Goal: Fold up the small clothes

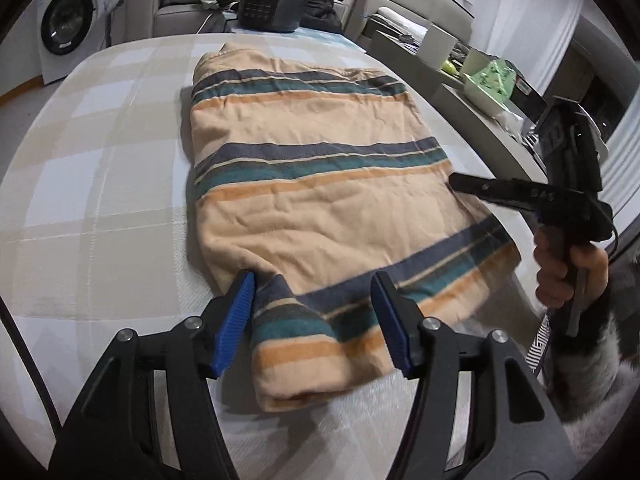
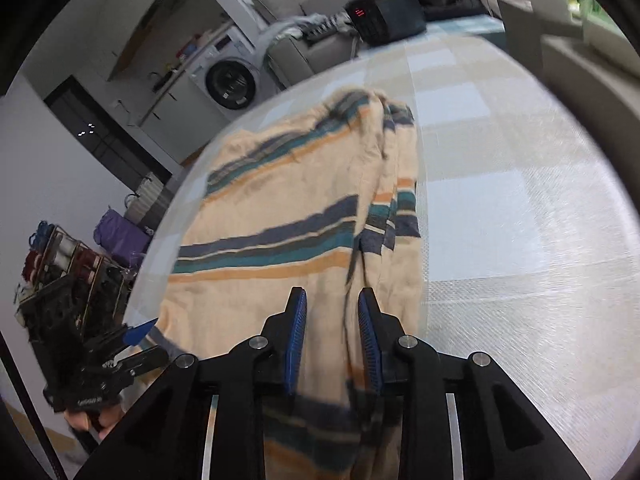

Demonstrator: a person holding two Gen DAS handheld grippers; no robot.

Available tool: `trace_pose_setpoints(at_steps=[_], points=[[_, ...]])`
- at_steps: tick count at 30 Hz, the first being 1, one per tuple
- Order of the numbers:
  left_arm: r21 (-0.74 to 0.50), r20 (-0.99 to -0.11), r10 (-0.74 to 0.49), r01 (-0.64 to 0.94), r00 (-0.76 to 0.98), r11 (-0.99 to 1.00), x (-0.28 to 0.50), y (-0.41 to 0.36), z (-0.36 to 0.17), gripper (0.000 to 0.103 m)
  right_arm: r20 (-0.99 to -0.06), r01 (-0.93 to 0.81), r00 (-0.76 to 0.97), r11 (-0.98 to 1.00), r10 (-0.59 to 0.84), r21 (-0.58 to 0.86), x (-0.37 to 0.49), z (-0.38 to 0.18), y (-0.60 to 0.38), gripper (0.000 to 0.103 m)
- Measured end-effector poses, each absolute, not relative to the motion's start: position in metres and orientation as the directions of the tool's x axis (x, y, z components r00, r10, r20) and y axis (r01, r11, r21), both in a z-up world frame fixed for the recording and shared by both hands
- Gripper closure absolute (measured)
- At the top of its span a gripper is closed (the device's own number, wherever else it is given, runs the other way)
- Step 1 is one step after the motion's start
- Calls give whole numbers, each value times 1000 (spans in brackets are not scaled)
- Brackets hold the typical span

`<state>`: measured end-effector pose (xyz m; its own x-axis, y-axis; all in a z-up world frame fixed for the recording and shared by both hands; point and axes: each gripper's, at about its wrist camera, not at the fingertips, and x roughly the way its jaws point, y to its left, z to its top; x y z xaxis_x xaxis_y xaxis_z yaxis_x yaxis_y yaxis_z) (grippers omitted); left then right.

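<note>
Currently mid-fold: peach fleece garment with navy, teal and orange stripes (image 1: pixel 320 184) lies folded lengthwise on the pale checked counter (image 1: pixel 100 140). Left tool (image 1: pixel 314 320) stands open astride the near folded corner, pads clear. Right tool (image 2: pixel 332 340), narrowly parted, hovers over the cloth; whether it pinches any is unclear through blur. Next: grip near edge, fold across.

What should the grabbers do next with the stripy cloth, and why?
Probably pull the left gripper back off the striped cloth. Its jaws stand open around the near folded end without pinching it, so that end looks let go. The cloth already lies folded on the checked table. The right gripper hangs open over the cloth's other edge, gripping nothing.
</note>
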<state>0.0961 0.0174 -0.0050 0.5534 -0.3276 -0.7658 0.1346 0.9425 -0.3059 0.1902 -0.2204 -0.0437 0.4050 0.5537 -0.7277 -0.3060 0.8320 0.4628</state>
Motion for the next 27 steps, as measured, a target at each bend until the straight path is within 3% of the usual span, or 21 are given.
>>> trace_pose_setpoints(at_steps=[1, 2, 5, 8, 12, 14, 21, 26, 27], points=[[-301, -765, -326, 139, 555, 943, 96, 17, -6, 47, -728, -301, 409, 835, 550, 461, 193, -46, -218, 83], [-294, -765, -324, 146, 556, 945, 94, 17, -7, 46, -720, -307, 417, 832, 554, 462, 192, -46, -217, 95], [-243, -783, -295, 167, 547, 956, 88, 18, -10, 45, -671, -343, 463, 816, 578, 466, 185, -30, -218, 98], [-206, -810, -276, 190, 518, 960, 80, 22, -15, 43, -668, -349, 492, 830, 558, 436, 177, -21, -221, 98], [-188, -817, -275, 218, 507, 958, 64, 33, -15, 40, -761, -299, 471, 893, 446, 338, 184, -43, -214, 96], [-204, -821, -286, 214, 493, 955, 58, 42, -14, 40, -750, -288, 468, 883, 467, 370, 183, -42, -217, 89], [-264, -759, -306, 158, 575, 951, 59, 63, 10, 40, -729, -340, 437, 848, 526, 407, 148, -28, -233, 81], [-322, -712, -345, 153, 611, 934, 81, 53, 16, 40, -741, -339, 406, 841, 534, 421, 129, -41, -240, 81], [-320, -718, -349, 160, 603, 934, 84, 48, 13, 40, -735, -339, 409, 838, 541, 428, 127, -40, -241, 87]])
